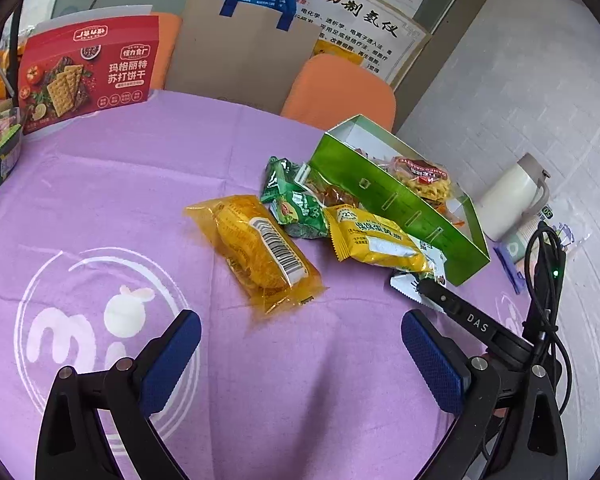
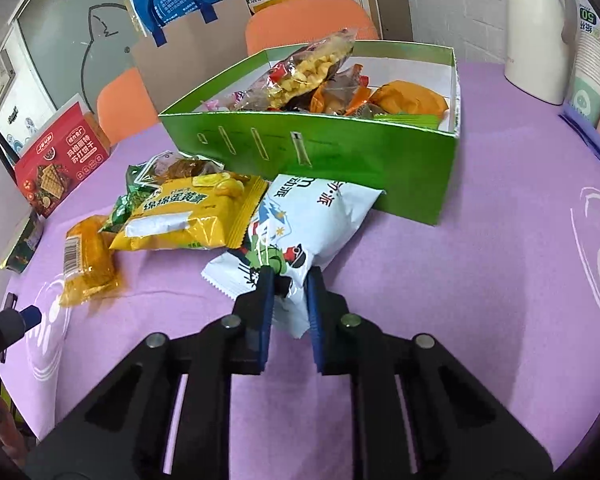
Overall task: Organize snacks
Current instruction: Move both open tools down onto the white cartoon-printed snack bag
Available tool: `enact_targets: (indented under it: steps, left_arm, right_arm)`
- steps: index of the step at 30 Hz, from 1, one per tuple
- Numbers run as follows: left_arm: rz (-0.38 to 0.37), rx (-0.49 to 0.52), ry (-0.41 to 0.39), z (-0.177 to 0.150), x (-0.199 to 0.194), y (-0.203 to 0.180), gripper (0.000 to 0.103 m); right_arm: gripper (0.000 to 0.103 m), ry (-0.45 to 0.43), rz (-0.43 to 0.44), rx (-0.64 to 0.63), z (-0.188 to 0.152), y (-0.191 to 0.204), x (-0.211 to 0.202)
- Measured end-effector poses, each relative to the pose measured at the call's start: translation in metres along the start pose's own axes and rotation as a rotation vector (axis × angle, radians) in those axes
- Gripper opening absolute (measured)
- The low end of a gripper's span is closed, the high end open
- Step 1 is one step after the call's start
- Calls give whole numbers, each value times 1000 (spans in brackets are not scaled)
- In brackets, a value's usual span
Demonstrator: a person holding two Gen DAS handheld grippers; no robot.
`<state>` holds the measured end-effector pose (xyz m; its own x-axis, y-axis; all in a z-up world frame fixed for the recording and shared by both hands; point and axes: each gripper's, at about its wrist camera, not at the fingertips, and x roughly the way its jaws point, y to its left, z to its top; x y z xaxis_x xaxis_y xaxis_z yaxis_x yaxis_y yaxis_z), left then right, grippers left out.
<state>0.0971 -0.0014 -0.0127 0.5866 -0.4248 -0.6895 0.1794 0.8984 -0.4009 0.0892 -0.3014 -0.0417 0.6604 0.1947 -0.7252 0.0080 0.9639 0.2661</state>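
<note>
Snacks: partly sorted, by my read. Green box (image 2: 340,152) on the purple worktop (image 2: 500,280) already holds several packets. Still loose just outside its front wall: white packet (image 2: 320,216), yellow packet (image 2: 188,216), orange packet (image 1: 260,248), green packets (image 1: 296,200). Right gripper (image 2: 290,280) fingers are clamped on the near end of the white packet, which lies against the box wall, not yet lifted clear. Left gripper (image 1: 300,332) fingers are spread wide and empty, hovering near the orange packet. Roughly four or five packets left to box.
</note>
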Motion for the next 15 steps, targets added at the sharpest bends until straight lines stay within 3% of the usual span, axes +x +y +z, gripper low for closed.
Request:
enact_targets:
  steps: [9, 15]
  left_arm:
    - [-92, 75, 42, -17, 2, -30, 102]
    - [-164, 148, 97, -27, 11, -56, 101]
  right_arm:
    - [12, 26, 70, -33, -36, -5, -36]
    - [16, 1, 47, -40, -56, -19, -63]
